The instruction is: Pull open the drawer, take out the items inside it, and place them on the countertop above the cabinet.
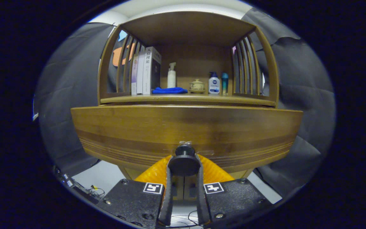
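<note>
Your hand-held gripper (184,165) pinches the round dark knob (184,162) on the smooth, grained wooden drawer (186,127). On the surface (186,99) above, far back: upright books (146,70) left, a folded blue cloth (169,90), a white pump bottle (171,75), a small lidded ceramic pot (197,86), two bottles (218,83) right.

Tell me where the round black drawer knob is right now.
In the gripper view, the round black drawer knob sits low at the middle of the wooden drawer front, between the fingers of the hand-held gripper, which flank it closely on both sides.
</note>
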The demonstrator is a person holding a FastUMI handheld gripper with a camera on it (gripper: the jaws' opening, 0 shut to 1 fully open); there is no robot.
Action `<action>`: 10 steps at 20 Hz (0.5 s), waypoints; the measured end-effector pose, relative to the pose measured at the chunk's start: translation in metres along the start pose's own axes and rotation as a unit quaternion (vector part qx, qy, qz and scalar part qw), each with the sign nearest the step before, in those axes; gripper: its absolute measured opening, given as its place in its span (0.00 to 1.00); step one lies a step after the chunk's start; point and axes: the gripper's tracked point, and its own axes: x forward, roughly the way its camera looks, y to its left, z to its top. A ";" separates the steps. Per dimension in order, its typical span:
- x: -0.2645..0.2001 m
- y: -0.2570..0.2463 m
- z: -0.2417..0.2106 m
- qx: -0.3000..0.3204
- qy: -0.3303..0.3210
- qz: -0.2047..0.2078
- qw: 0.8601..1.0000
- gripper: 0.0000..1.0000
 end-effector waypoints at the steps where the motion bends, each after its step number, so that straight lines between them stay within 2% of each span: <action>1: -0.008 0.001 -0.003 0.013 0.005 0.004 1.000 0.34; 10: -0.049 0.001 -0.024 0.001 0.019 0.004 1.000 0.34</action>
